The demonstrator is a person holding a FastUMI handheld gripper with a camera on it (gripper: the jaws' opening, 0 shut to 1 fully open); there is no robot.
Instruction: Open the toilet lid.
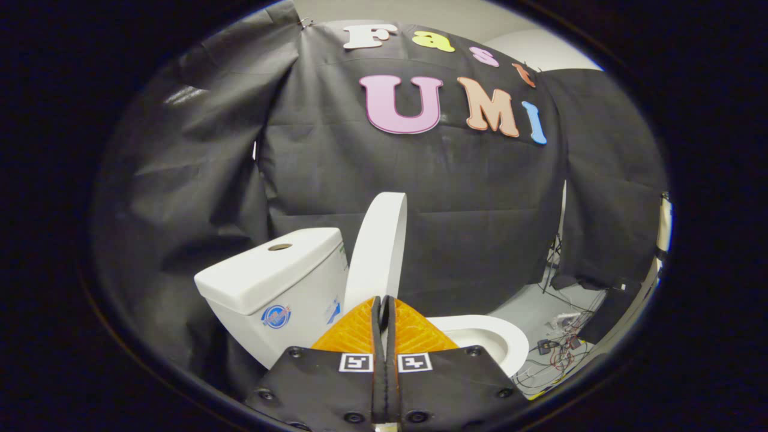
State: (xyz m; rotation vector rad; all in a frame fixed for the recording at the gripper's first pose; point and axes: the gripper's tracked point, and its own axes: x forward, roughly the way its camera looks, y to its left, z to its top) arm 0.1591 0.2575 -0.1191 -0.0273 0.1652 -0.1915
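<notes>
Tool (383, 300) fingers pressed together, empty, before raised toilet lid (379, 246).

The raised lid (379, 246) and tank (273, 276) are standing just ahead of the closed claw (383, 306), leaving room rightward over the bowl (492, 336).

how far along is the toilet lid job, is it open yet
Looks essentially done: the lid stands raised, nearly upright beside the tank, and the seat lies uncovered beyond the fingers. In hand: nothing; the gripper is shut, fingers together just below the lid's lower end. Contact there can't be judged. Left: probably just backing away.
</notes>
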